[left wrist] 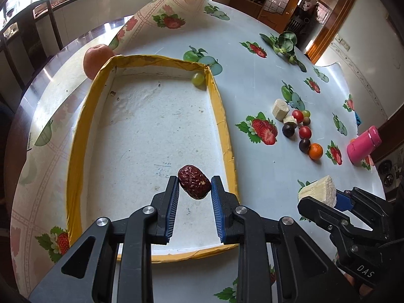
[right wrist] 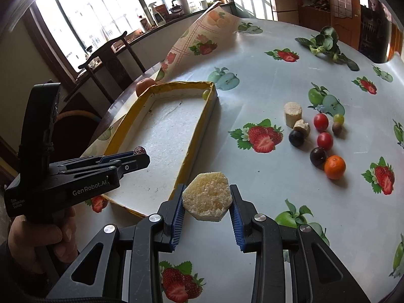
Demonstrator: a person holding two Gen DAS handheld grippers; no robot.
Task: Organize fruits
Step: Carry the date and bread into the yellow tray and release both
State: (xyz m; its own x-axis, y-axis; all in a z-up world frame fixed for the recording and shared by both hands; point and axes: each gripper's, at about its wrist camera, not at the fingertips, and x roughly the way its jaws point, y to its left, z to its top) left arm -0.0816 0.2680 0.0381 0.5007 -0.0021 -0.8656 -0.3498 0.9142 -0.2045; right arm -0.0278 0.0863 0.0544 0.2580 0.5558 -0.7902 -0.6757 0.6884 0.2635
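Observation:
My left gripper [left wrist: 195, 185] is shut on a dark red wrinkled date [left wrist: 194, 185] and holds it above the near right part of a shallow yellow-rimmed tray [left wrist: 75, 136]. A green grape [left wrist: 198, 78] lies in the tray's far right corner. My right gripper [right wrist: 206, 203] is shut on a pale yellow hexagonal cake piece [right wrist: 206, 203], just right of the tray [right wrist: 192, 149] and above the table. The left gripper [right wrist: 136, 152] with the date shows in the right wrist view over the tray. The right gripper [left wrist: 335, 199] with the cake shows in the left wrist view.
A cluster of cherry tomatoes [right wrist: 320, 121], dark grapes [right wrist: 296, 137], a small orange [right wrist: 334, 166], a green grape [right wrist: 338, 118] and two cake pieces [right wrist: 293, 113] lies right of the tray. A peach [left wrist: 97, 60] sits behind the tray. A pink bottle [left wrist: 363, 147] and leafy greens [right wrist: 325, 41] lie further off.

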